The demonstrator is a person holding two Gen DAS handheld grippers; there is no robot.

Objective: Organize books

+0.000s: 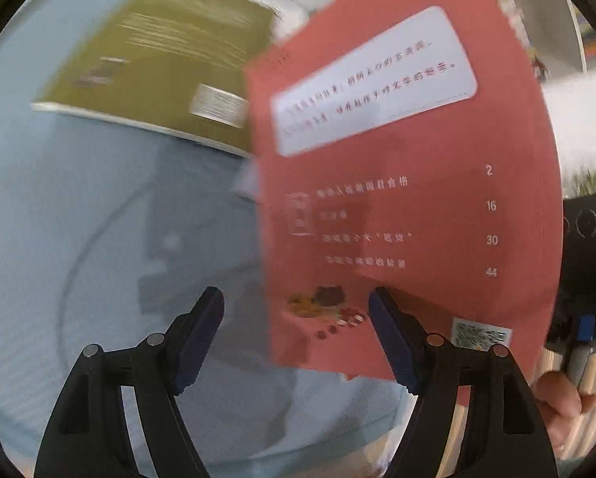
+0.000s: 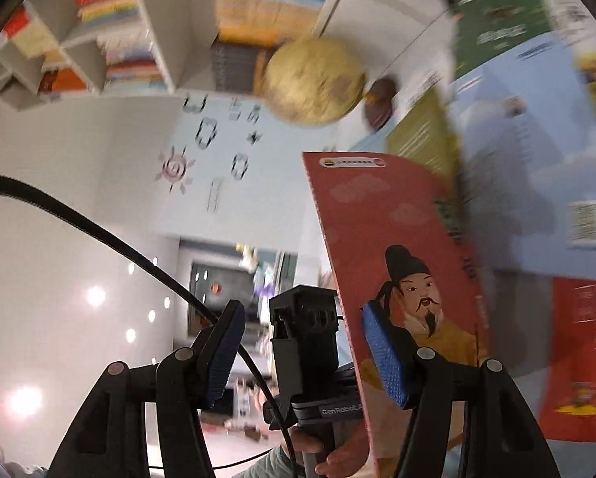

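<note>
The red book (image 1: 397, 199) stands upright and tilted between the two grippers, its back cover with a contents list facing the left gripper (image 1: 296, 292) and its front cover with a black-hatted figure facing the right gripper (image 2: 301, 306). Both sets of jaws stand apart with nothing pinched between the pads, and what keeps the book up I cannot tell. An olive-green book (image 1: 170, 51) lies flat on the pale blue surface (image 1: 78, 219) behind it
</note>
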